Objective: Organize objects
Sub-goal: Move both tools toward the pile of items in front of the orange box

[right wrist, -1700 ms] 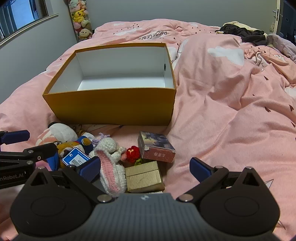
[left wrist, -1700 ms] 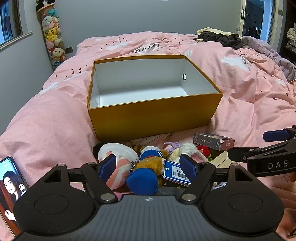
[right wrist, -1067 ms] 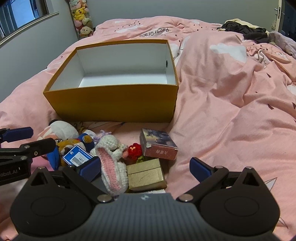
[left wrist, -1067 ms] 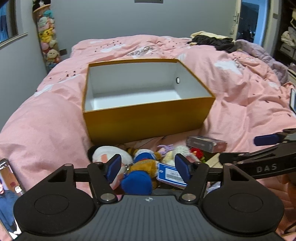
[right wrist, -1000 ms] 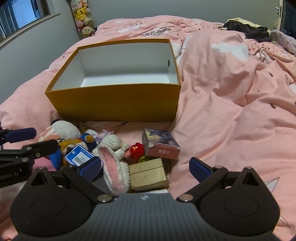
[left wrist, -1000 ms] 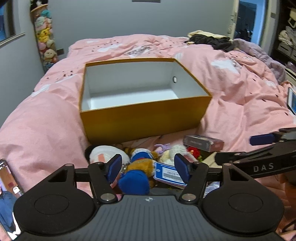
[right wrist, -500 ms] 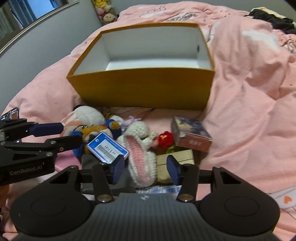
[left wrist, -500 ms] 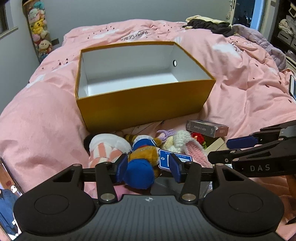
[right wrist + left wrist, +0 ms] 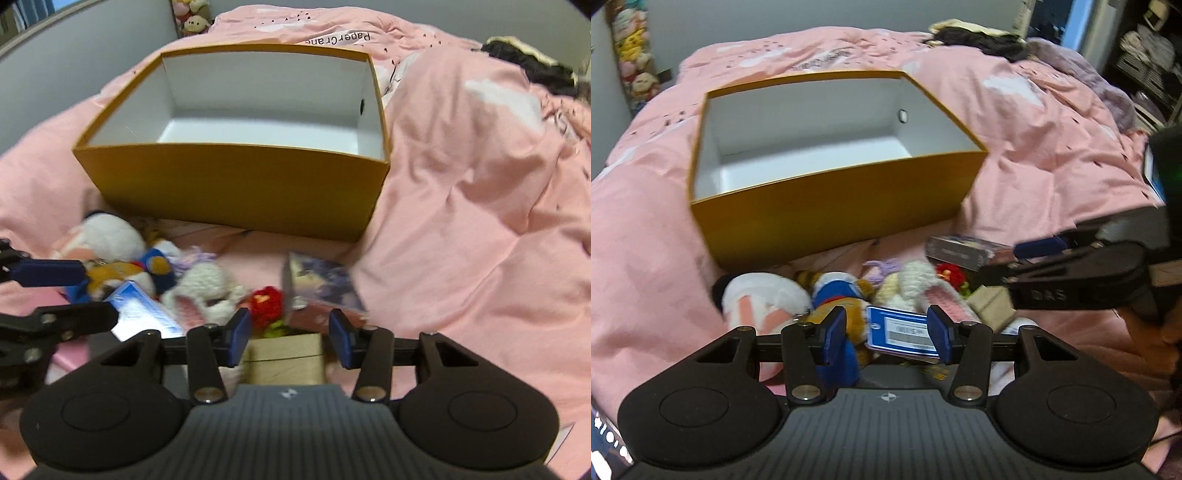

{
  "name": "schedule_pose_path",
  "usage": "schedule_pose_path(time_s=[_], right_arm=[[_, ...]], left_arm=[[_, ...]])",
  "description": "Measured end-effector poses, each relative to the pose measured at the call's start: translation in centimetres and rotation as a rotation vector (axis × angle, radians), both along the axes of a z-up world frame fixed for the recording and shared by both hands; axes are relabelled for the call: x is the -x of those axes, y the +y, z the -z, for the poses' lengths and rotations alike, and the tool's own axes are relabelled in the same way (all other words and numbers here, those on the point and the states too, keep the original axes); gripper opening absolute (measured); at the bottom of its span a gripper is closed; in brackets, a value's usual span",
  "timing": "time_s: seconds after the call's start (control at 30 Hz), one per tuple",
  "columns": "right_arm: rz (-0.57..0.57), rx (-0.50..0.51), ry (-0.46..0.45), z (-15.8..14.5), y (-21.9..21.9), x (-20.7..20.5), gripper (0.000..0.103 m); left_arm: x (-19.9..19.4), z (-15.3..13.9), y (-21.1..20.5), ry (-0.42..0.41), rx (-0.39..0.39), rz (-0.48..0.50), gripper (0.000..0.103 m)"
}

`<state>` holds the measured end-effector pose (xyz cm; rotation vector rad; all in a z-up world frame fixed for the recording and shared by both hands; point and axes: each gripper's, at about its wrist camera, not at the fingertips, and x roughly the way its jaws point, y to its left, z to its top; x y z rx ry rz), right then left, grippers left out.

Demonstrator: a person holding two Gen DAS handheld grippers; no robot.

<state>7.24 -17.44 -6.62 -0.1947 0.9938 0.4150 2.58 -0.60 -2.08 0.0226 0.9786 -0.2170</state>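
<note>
The plush duck [image 9: 842,306] now sits between our left hand-held gripper [image 9: 886,328], narrowed but seemingly not gripping; right hand-held gripper [image 9: 290,332] half-open, empty.

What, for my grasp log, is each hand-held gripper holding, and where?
Unclear: left hand-held gripper brackets the blue tag, right hand-held gripper the gold box.

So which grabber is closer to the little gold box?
Right. The right gripper sits just over the little gold box, its fingers straddling the near top edge. The left gripper is off to the box's left, around the blue tag of the plush toy.
</note>
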Motion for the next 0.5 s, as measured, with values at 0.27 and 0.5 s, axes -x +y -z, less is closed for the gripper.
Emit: schedule_pose_path(time_s=[0.27, 0.5], right_arm=[[-0.034, 0.042, 0.033, 1.3, -0.1, -0.1, 0.054], [-0.059, -0.098, 0.125, 0.4, -0.7, 1.8, 0.053]], left_arm=[[0.9, 0.1, -2.0, 0.102, -0.019, 0.146, 0.057], [1.0, 0.7, -0.7, 0.204, 0.025, 0.052, 0.057]])
